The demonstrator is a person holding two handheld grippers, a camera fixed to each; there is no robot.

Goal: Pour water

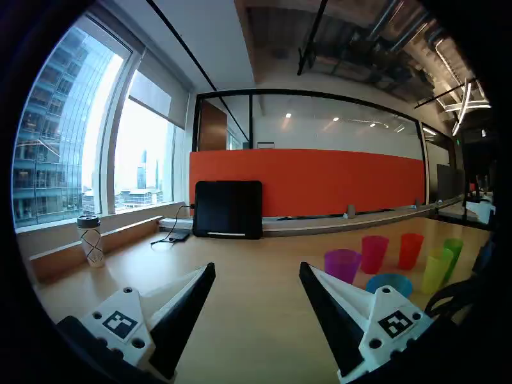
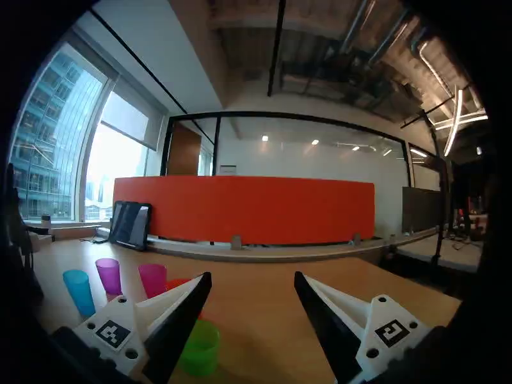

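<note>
Holding both grippers low over a wood table (image 1: 256,333), we look into a big, bright room. Our left gripper (image 1: 257,285) is wide open with nothing in it. Our right gripper (image 2: 251,291) is wide open too and has hold of nothing.

In the left gripper view, a bottle (image 1: 91,240) with a dark lid stands far left on the table, next to the low wood ledge under the windows (image 1: 96,153). We cannot tell if it has water in it. Over on the right, close together, stand a purple cup (image 1: 342,264), a pink cup (image 1: 374,253), an orange cup (image 1: 410,249), a green cup (image 1: 454,248), a yellow cup (image 1: 437,272) and a blue cup (image 1: 389,283). They are well apart from the bottle.

At the back of the table a black screen (image 1: 228,209) stands up. Behind it is an orange wall (image 1: 320,182) with glass above it. Through the windows we see tall buildings. Pipes (image 1: 397,38) and long lights (image 1: 464,102) hang up high.

In the right gripper view, the green cup sits by the left finger, partly hidden, and the blue, purple and pink ones stand farther left.
</note>
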